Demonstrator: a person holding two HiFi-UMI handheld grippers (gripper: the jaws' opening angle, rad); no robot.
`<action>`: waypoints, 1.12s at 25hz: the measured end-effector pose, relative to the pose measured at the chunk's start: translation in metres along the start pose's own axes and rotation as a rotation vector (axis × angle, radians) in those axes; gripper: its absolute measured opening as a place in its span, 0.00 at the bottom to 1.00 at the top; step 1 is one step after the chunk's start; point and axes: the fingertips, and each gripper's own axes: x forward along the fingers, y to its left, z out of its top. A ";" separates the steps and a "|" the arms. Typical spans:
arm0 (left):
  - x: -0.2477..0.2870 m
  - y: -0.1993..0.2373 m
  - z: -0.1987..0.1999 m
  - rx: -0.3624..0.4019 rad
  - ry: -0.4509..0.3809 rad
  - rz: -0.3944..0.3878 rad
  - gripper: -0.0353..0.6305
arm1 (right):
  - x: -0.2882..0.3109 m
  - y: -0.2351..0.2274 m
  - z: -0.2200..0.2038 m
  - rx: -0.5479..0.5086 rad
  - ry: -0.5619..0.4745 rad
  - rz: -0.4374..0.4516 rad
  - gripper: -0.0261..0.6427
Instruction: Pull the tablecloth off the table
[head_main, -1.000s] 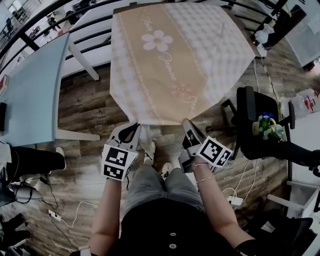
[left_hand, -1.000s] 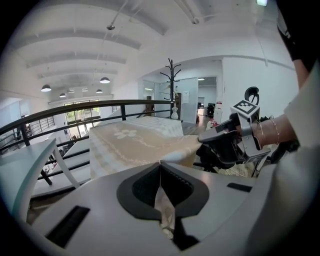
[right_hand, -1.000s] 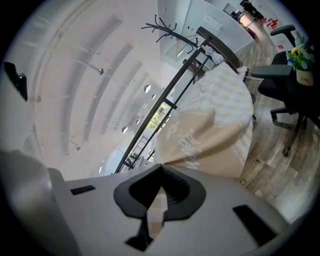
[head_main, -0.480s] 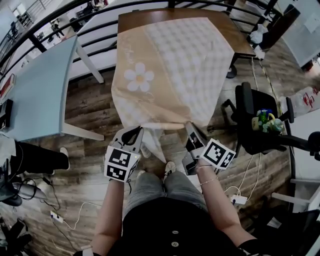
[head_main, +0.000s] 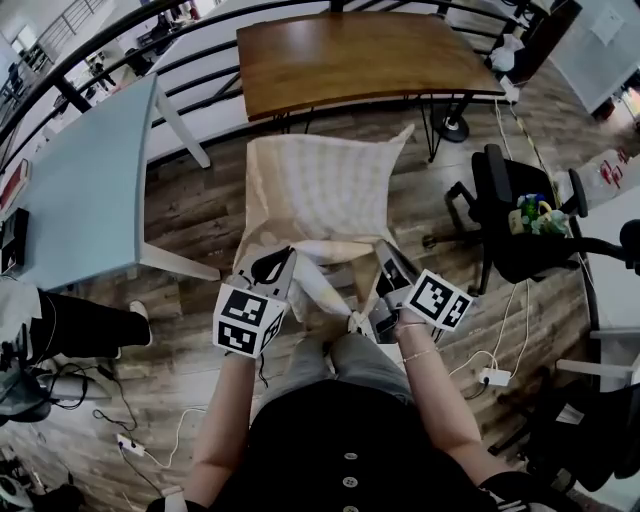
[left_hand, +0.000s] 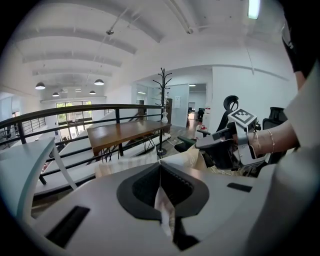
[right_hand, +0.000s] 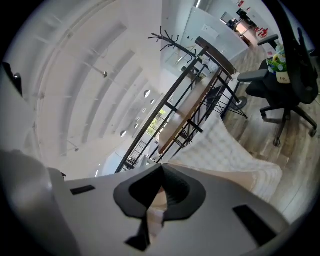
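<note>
The beige checked tablecloth (head_main: 322, 192) hangs off the table, slung from my two grippers down to the wood floor. The brown wooden table (head_main: 360, 58) stands bare at the top of the head view. My left gripper (head_main: 281, 256) is shut on the cloth's near edge, and a fold of cloth (left_hand: 164, 207) shows pinched in its jaws (left_hand: 160, 167). My right gripper (head_main: 386, 252) is shut on the same edge further right, with cloth (right_hand: 227, 150) trailing away from its jaws (right_hand: 161, 169). The table (right_hand: 186, 116) shows beyond it.
A pale blue table (head_main: 80, 190) stands to the left. A black office chair (head_main: 520, 225) with a small toy is at the right. A black railing (head_main: 150, 60) runs behind the tables. Cables lie on the floor (head_main: 480, 375). A coat stand (left_hand: 164, 95) stands far off.
The tablecloth has slid off the wooden table toward me and now hangs free, leaving the tabletop bare. Both grippers have drawn back with its edge still pinched.
</note>
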 end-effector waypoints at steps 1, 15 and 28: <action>-0.002 0.000 -0.002 0.002 0.001 -0.005 0.08 | 0.000 -0.001 -0.005 0.006 0.003 -0.011 0.08; -0.008 -0.005 -0.012 0.009 0.010 -0.068 0.08 | -0.012 -0.013 -0.031 0.063 -0.009 -0.080 0.08; 0.002 -0.010 -0.013 0.007 0.020 -0.092 0.08 | -0.017 -0.022 -0.027 0.084 -0.022 -0.087 0.08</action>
